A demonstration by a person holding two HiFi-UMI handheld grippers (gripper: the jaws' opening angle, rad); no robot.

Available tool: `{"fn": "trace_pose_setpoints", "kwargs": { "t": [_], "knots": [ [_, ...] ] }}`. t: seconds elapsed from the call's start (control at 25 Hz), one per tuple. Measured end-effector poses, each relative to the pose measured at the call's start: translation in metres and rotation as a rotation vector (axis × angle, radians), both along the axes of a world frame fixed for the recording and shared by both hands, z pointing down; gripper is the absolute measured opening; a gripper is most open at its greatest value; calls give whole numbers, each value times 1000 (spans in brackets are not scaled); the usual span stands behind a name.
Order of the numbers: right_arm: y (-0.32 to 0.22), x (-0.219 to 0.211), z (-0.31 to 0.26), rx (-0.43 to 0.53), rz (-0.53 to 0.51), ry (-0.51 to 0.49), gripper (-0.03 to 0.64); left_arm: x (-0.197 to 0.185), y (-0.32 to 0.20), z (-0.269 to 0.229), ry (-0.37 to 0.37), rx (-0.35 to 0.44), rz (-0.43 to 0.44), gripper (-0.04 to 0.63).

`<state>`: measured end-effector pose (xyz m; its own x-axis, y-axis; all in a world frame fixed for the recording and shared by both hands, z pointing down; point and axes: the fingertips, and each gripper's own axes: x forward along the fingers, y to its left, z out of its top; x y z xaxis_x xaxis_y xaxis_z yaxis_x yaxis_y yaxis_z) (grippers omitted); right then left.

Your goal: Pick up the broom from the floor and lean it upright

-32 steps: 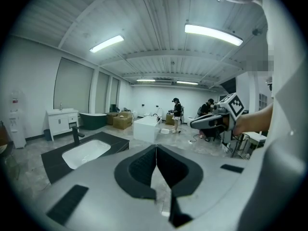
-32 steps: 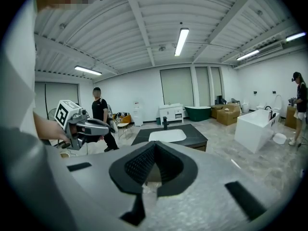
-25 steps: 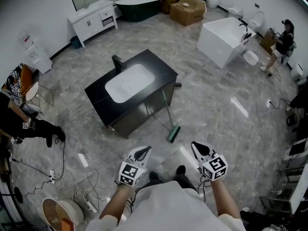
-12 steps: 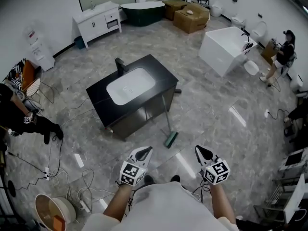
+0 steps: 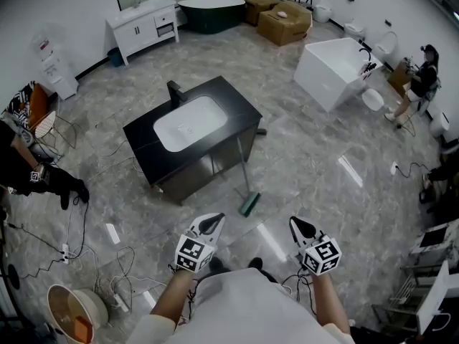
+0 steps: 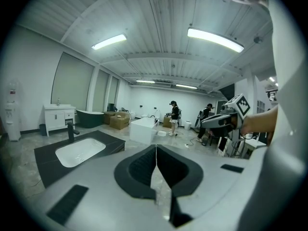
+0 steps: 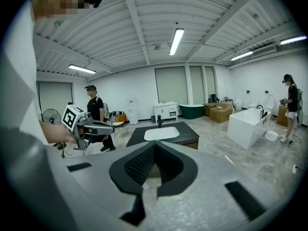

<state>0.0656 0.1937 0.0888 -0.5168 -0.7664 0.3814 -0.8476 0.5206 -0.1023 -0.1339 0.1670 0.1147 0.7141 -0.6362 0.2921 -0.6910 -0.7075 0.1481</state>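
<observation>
At the lower edge of the head view, held out over the grey floor (image 5: 323, 185): left gripper (image 5: 212, 221), jaws pressed together with nothing between them. Right gripper (image 5: 297, 224), jaws likewise pressed together and empty, level with the left one and well apart from it. Just ahead, between the two: broom (image 5: 249, 204), green head on the floor, handle rising to rest against the front edge of the black vanity (image 5: 140, 140). Vanity top: white basin (image 5: 188, 123) sunk in, dark faucet (image 5: 173, 91) at its far side. Beyond, to the right: white bathtub (image 5: 326, 63), with cardboard boxes (image 5: 285, 18) behind it. Far wall: dark green bathtub (image 5: 211, 9) and white cabinet (image 5: 142, 24). Left wall: water dispenser (image 5: 49, 67). Persons: one standing at the right edge (image 5: 419, 70), one at the left edge (image 5: 32, 178).
</observation>
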Motion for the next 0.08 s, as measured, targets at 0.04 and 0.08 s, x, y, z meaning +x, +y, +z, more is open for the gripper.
{"fn": "trace_pose_setpoints", "kwargs": {
  "t": [0.04,0.08],
  "knots": [
    [0,0,1,-3,0,-5,-2,0,-2,0,-1,2,-2,9],
    [0,0,3,-7,-1,-11,-2,-1,-4,0,-2,5,-4,9]
  ]
}}
